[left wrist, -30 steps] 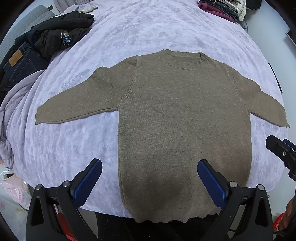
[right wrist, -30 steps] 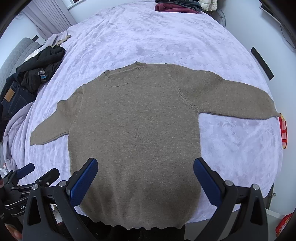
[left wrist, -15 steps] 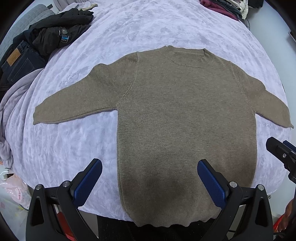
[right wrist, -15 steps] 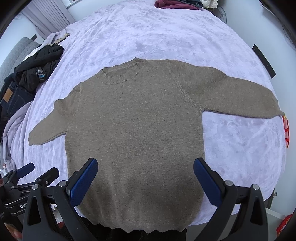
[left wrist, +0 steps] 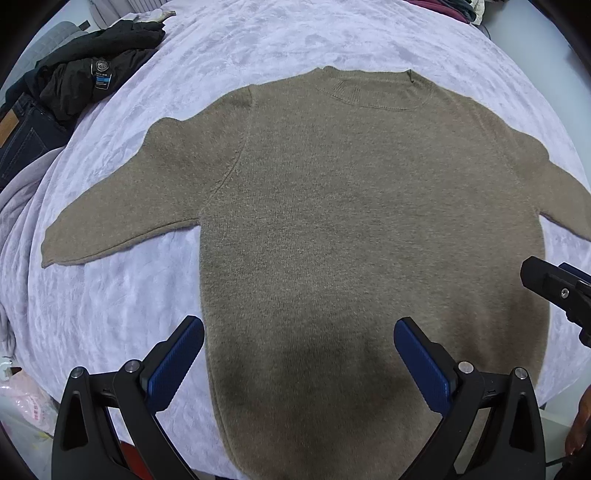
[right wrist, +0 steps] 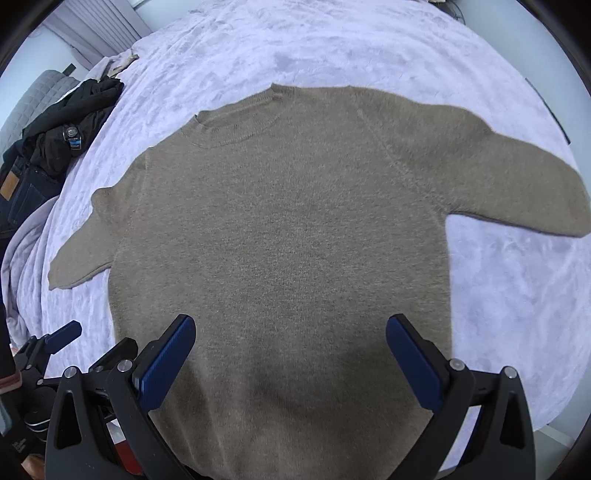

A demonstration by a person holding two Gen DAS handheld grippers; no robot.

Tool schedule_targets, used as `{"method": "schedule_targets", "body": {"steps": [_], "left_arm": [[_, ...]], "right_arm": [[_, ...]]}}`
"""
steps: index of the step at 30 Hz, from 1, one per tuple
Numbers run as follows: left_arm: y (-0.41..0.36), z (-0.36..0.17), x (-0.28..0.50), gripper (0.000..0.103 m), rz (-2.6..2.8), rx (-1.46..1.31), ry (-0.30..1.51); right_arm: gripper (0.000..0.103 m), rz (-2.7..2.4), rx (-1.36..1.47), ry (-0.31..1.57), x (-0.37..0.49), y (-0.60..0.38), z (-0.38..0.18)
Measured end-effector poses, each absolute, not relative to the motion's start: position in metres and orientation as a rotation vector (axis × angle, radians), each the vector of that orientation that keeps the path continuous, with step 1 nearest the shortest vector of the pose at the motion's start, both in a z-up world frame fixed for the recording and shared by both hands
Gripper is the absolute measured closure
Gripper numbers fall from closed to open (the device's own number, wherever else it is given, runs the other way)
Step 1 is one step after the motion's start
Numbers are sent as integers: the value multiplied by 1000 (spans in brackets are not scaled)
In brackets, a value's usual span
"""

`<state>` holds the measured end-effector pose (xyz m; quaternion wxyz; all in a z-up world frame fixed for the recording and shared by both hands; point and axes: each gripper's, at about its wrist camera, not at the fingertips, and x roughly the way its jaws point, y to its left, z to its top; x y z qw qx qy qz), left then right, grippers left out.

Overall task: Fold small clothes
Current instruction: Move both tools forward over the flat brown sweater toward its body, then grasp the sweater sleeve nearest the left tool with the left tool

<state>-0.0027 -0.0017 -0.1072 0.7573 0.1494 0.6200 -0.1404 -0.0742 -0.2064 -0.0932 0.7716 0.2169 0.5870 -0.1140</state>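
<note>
A brown knitted sweater (left wrist: 351,221) lies flat on a lilac bedspread (left wrist: 110,306), collar away from me, both sleeves spread out to the sides; it also shows in the right wrist view (right wrist: 288,240). My left gripper (left wrist: 297,365) is open and empty, hovering over the sweater's lower left part near the hem. My right gripper (right wrist: 290,360) is open and empty, hovering over the lower right part. The right gripper shows at the right edge of the left wrist view (left wrist: 557,291); the left gripper shows at the lower left of the right wrist view (right wrist: 55,343).
A pile of black clothes (left wrist: 96,74) and dark jeans (left wrist: 22,136) lies at the far left of the bed. More folded clothes (left wrist: 443,7) sit at the far edge. A grey blanket (left wrist: 18,206) hangs off the left side. The bed's near edge is just below the hem.
Both grippers have moved forward and lower over the sweater, which now fills more of each view. Both stay open.
</note>
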Motion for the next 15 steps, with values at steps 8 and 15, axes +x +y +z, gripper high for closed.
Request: {"method": "schedule_targets", "body": {"steps": [8, 15], "left_arm": [[-2, -140, 7, 0, -278, 287, 1359], [-1, -158, 13, 0, -272, 256, 1381]], "right_arm": [[0, -251, 455, 1258, -65, -216, -125], [0, -237, 481, 1241, -64, -222, -140]]}}
